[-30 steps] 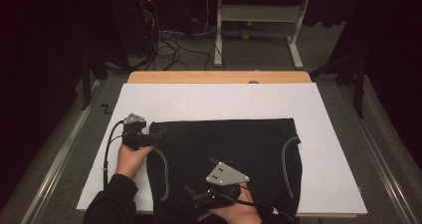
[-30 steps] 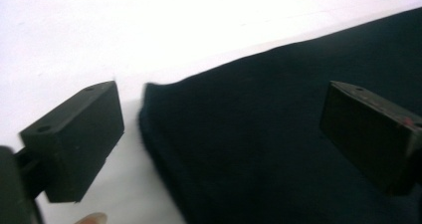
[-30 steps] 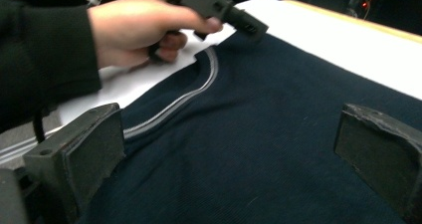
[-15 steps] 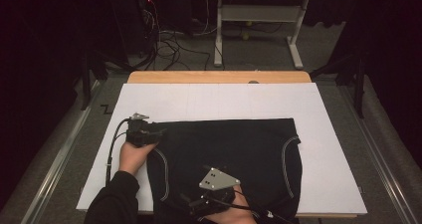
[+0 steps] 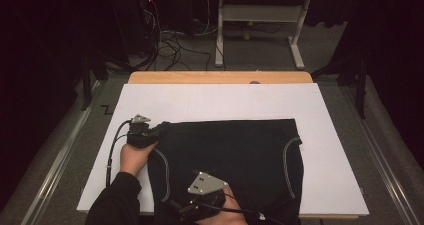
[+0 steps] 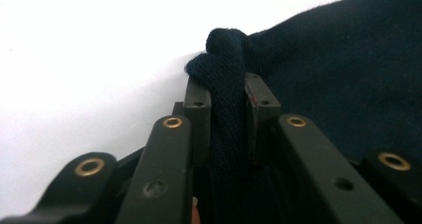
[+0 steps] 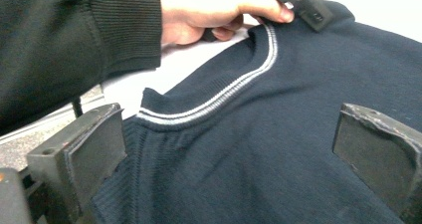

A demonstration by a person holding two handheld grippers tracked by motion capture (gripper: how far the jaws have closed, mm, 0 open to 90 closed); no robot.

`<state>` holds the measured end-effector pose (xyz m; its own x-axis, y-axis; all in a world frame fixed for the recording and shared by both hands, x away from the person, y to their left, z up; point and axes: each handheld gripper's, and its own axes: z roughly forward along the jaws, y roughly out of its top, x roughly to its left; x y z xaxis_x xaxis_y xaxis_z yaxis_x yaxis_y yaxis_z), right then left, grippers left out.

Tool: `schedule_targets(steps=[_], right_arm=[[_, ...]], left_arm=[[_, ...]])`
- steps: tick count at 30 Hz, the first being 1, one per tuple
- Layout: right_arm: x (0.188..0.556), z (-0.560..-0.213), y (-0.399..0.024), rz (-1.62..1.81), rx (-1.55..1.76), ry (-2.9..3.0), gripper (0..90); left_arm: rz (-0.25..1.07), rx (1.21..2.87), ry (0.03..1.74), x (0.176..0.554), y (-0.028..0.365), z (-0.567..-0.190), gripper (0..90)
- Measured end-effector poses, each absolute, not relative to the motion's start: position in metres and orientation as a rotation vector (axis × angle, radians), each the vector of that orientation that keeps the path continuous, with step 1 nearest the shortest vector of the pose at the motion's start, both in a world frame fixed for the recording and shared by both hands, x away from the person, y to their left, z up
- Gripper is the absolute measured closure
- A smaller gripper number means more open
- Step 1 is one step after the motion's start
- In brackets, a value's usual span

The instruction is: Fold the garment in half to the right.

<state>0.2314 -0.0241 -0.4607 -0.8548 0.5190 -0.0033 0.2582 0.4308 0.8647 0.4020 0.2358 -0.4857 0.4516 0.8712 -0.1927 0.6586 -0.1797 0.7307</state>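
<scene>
A dark navy garment (image 5: 235, 150) with pale striped trim lies spread on the white board (image 5: 200, 102). My left gripper (image 5: 159, 130) is at the garment's far left corner. Its jaws have just been closing, and in the left gripper view (image 6: 227, 84) the pads press on a bunched fold of the navy fabric (image 6: 348, 74). My right gripper (image 5: 172, 205) hovers over the garment's near left part, with its grey plate on top. In the right gripper view (image 7: 229, 139) its jaws stand wide open above the fabric (image 7: 278, 134), beside the curved striped trim (image 7: 224, 97). The other hand (image 7: 214, 10) shows beyond.
The board lies on a wooden table (image 5: 220, 77) with bare white room at the back, left and right of the garment. Behind the table are a desk frame (image 5: 260, 15) and loose cables (image 5: 170, 40) on the floor. Metal rails (image 5: 60, 155) run along both sides.
My left gripper has shut on the garment's far left corner. My right gripper has slid left and nearer, along the garment's near edge.
</scene>
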Motion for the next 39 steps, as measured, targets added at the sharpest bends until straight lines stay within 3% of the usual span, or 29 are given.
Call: schedule_targets(steps=[9, 21, 32, 39], right_arm=[[0.229, -0.464, -0.004, 1.371, 0.634, 2.489, 10.1], [0.232, -0.471, 0.029, 1.247, 0.641, 2.65, 34.0], [0.217, -0.487, 0.056, 1.134, 0.57, 2.613, 30.0], [0.209, -0.492, 0.059, 1.071, 0.526, 2.53, 46.3]], left_arm=[[0.34, 1.827, 1.239, 0.394, 0.244, -0.485, 73.6], [0.341, 1.811, 1.223, 0.389, 0.245, -0.485, 73.6], [0.351, 1.818, 1.232, 0.389, 0.244, -0.485, 73.6], [0.351, 1.819, 1.23, 0.389, 0.243, -0.485, 73.5]])
